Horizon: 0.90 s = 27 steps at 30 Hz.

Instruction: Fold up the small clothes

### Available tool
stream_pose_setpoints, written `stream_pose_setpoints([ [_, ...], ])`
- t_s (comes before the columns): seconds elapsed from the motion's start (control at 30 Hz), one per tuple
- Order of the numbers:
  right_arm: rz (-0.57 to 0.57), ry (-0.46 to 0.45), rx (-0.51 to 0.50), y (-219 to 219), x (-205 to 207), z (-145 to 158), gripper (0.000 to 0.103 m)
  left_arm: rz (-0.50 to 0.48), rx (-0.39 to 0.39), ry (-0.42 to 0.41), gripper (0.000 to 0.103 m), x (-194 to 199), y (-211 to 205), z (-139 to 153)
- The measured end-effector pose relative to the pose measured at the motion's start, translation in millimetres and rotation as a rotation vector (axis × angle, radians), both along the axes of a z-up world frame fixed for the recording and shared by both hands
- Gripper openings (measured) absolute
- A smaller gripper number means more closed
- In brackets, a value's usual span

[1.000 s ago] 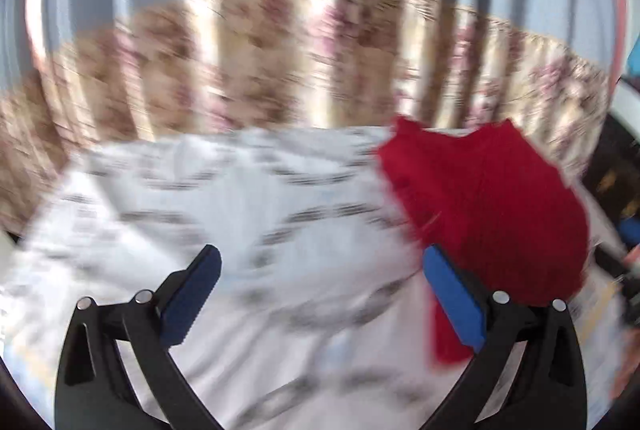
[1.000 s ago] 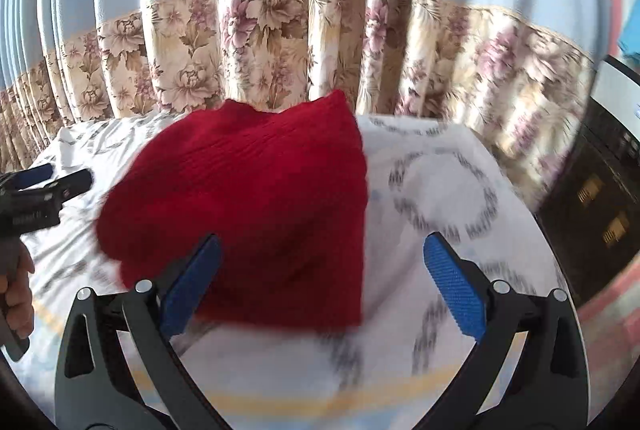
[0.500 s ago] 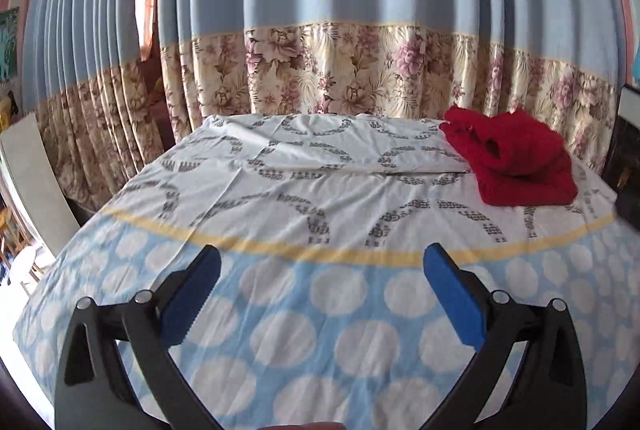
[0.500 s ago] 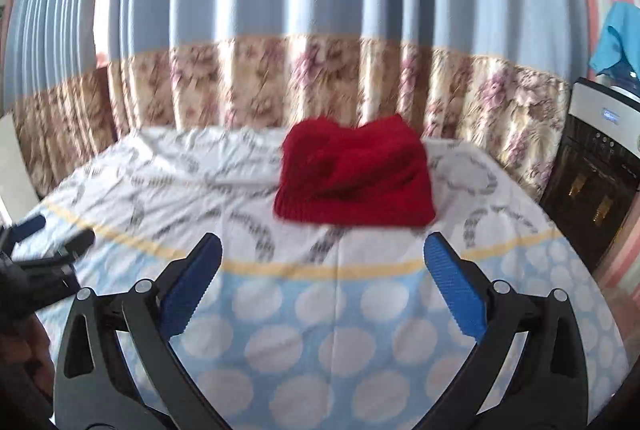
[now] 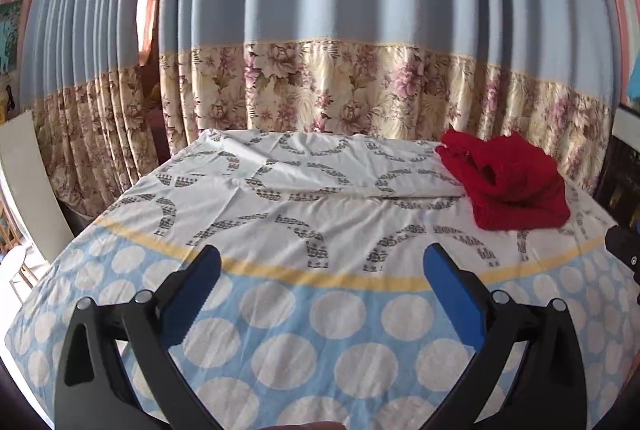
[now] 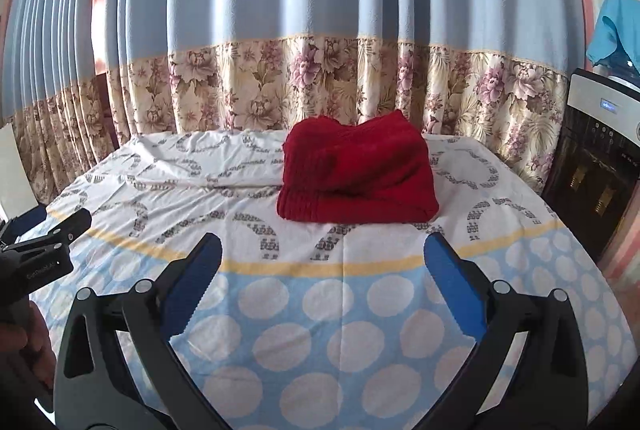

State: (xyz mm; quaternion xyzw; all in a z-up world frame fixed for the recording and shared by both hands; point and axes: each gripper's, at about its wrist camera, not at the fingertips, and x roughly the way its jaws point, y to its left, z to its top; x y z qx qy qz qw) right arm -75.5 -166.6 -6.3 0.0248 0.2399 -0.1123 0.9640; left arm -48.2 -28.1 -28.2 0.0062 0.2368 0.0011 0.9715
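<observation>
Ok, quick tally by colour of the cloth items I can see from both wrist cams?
Red: 1, the folded knit garment on the bed sheet.
Turquoise: 1, a cloth draped over the appliance at the right edge.
Total: 2. Neither open tool, left or right, holds anything.

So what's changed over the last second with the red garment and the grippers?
Both hand-held grippers, left and right, pulled back from the red garment toward the near edge of the bed. The garment stayed folded on the white part of the sheet. Both jaws stayed open, holding nothing.
</observation>
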Motion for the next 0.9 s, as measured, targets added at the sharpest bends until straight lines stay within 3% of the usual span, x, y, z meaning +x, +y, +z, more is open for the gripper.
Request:
stream_pose_setpoints([
  [0.1, -0.008, -0.011, -0.019, 2, 0, 0, 0.1, -0.013, 0.02, 0.007, 0.102, 0, -6, -2],
  [0.17, -0.005, -0.01, -0.02, 4, 0, -1, 0.1, -0.034, -0.007, 0.021, 0.102, -1, -5, -2],
  [0.5, -0.019, 0.019, 0.04, -6, 1, -3, 0.1, -0.025, -0.013, 0.03, 0.102, -4, -9, 3],
  [0.6, -0.03, 0.031, 0.075, -12, -2, -3, 0.1, 0.005, -0.002, 0.016, 0.102, -10, -10, 13],
  [0.9, -0.082, 0.055, 0.064, -20, -18, -4, 0.1, 0.045, -0.081, 0.001, 0.102, -47, 2, 55],
])
